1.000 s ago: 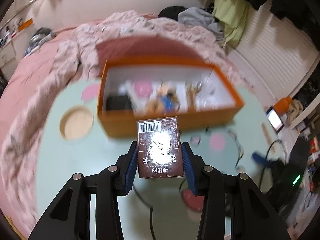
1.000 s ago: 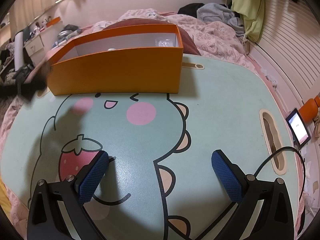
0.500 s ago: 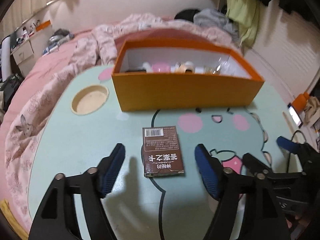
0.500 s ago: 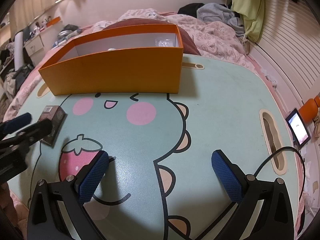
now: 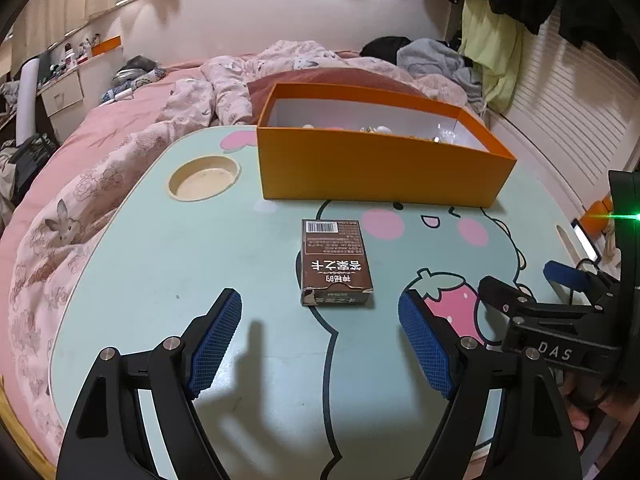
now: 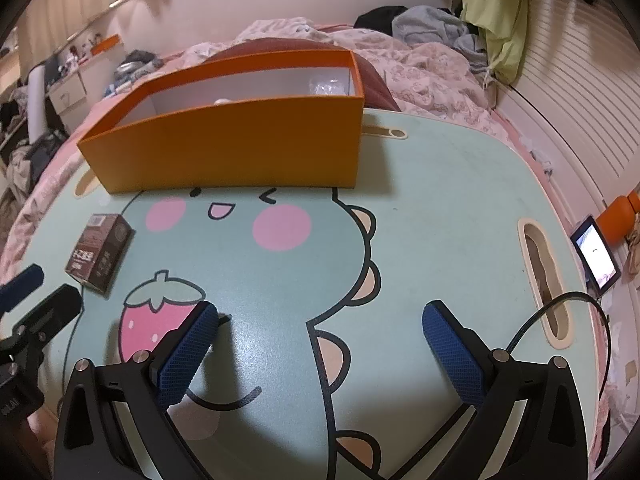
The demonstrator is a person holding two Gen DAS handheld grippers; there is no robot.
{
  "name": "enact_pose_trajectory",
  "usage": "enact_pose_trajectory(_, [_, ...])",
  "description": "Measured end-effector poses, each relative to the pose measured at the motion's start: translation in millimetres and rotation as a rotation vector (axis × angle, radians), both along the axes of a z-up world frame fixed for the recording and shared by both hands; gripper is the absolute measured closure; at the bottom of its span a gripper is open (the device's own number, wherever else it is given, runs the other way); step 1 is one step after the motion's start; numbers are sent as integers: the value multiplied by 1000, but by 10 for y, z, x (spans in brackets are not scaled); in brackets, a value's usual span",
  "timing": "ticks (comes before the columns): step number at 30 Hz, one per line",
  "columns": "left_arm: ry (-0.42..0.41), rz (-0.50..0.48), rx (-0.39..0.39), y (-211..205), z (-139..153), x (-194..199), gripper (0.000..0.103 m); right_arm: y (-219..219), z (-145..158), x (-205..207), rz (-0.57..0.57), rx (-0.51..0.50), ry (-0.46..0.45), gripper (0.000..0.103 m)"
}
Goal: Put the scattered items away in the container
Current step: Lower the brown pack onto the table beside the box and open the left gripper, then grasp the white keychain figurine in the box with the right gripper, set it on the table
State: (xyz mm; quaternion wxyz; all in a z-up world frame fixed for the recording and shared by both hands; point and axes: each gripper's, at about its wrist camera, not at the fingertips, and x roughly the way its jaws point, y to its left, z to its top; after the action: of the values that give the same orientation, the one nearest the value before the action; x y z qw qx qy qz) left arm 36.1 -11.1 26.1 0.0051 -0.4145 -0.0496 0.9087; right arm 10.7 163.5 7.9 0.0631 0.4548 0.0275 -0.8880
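Note:
A small brown box (image 5: 334, 262) with a barcode lies flat on the green cartoon table (image 5: 160, 256), just ahead of my open left gripper (image 5: 320, 340). It also shows in the right wrist view (image 6: 99, 252) at the left. The orange container (image 5: 376, 172) stands behind it with several small items inside, mostly hidden by its wall; it also shows in the right wrist view (image 6: 232, 148). My right gripper (image 6: 316, 354) is open and empty above the table, and appears at the right of the left wrist view (image 5: 560, 292).
A round cup recess (image 5: 204, 178) is in the table's left part and a long slot (image 6: 544, 276) at its right. A phone (image 6: 596, 258) and an orange object (image 6: 618, 220) lie off the right edge. Pink bedding (image 5: 100, 168) surrounds the table.
My left gripper held the brown box up near the container, then set it down on the table, opened and drew back. The right gripper has not moved.

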Motion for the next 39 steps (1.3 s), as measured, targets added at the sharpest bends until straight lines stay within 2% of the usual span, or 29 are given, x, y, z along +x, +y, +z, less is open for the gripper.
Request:
enact_pose_trajectory(2, [14,11,3,-23,11,34,22,13,113,3,9,-14,33,17])
enact_pose_trajectory(5, [20,27,7,-49,29,50,22,5,388,-67,49,-22,90,22])
enact_pose_trajectory(8, [27,42,19,-103,49,50,22,-5,714,-320,77,-77,116,37])
enact_pose_trajectory(10, [31,46,22,-117,56,52,22,-77,901,-563,129,-118,99,43])
enact_pose_trajectory(12, [32,46,29,-131,55,57,22,-208,950,-872,191,-167,24,50])
enact_pose_trajectory(15, [29,46,39,-147,56,63,22,-405,799,-1345,210,-244,-150,54])
enact_pose_trajectory(17, [29,52,44,-166,62,68,22,-539,623,-1606,186,-249,-224,54])
enact_pose_trajectory(20, [29,58,54,-209,73,79,22,-723,417,-1803,181,-215,-296,60])
enact_pose_trajectory(26, [16,63,95,-267,36,74,22,-885,166,-1991,164,-193,-383,60])
enact_pose_trajectory(29, [6,59,100,-263,10,65,22,-954,125,-2014,169,-137,-354,62])
enact_pose_trajectory(34, [12,53,104,-256,18,75,22,-841,157,-1931,127,-147,-333,62])
enact_pose_trajectory(39, [7,55,112,-271,13,77,22,-658,466,-1721,139,-193,-224,62])
